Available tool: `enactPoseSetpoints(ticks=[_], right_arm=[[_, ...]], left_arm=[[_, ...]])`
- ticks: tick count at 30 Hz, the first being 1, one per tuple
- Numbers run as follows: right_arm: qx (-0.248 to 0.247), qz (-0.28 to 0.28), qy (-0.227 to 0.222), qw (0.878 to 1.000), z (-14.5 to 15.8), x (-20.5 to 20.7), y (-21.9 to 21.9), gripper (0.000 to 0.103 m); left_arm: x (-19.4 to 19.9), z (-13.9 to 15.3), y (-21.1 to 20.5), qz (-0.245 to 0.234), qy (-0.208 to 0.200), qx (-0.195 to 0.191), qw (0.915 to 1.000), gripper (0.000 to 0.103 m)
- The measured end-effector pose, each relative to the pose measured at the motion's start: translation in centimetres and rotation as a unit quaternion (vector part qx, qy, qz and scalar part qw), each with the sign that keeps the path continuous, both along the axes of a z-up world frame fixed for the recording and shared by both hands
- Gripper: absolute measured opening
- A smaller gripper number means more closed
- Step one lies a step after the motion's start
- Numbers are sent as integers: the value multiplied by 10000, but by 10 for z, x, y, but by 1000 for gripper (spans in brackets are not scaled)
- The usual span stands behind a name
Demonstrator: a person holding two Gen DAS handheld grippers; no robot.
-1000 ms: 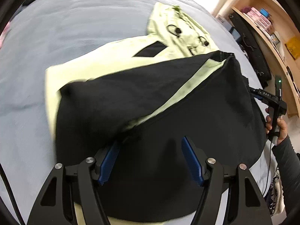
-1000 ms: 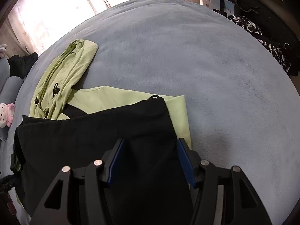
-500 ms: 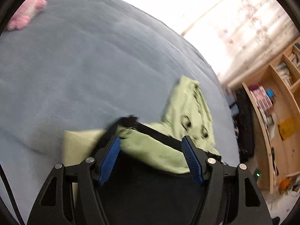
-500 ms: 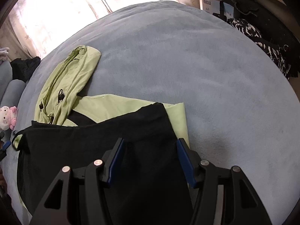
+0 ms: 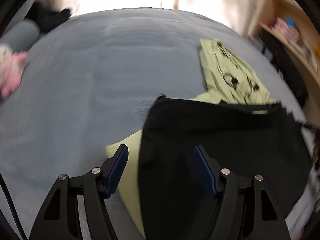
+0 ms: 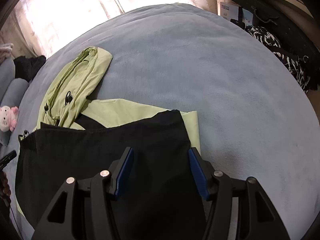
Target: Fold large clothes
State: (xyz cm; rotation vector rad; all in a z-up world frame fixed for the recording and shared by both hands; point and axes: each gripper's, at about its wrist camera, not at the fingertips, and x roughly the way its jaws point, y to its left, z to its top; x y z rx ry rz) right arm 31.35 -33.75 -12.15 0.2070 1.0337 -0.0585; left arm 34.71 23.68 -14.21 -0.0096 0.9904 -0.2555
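A light green jacket with a black lining (image 6: 112, 152) lies on a blue-grey bed (image 6: 220, 84), folded so the black lining faces up. Its green hood (image 6: 80, 84) sticks out at the far left. In the left wrist view the black lining (image 5: 220, 140) fills the lower right and the hood (image 5: 226, 74) lies beyond it. My left gripper (image 5: 161, 152) is open and empty above the lining's left edge. My right gripper (image 6: 160, 155) is open and empty above the lining's right side.
A pink and white plush toy (image 6: 8, 118) and dark clothes (image 6: 28, 66) sit at the bed's far left. A wooden shelf (image 5: 296, 38) and patterned black fabric (image 6: 280, 58) stand to the right. Bright curtains (image 6: 70, 10) hang behind.
My left gripper has swung up and over the jacket, and its view now looks across the bed. The black panel has been laid flat. My right gripper has barely moved.
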Motion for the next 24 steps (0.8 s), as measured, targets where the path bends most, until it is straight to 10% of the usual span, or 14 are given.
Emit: enactPoseSetpoints(ticks=[10, 16, 24], right_arm=[[-320, 431, 76, 9985, 6, -10, -7, 57], [-165, 339, 37, 9993, -1, 2, -15, 55], [-365, 166, 249, 9989, -24, 34, -4, 34]], left_arm=[[42, -33, -12, -59, 416, -323, 9986, 66], [37, -26, -20, -100, 136, -379, 9991, 14], [3, 6, -17, 297, -418, -220, 9984, 5]])
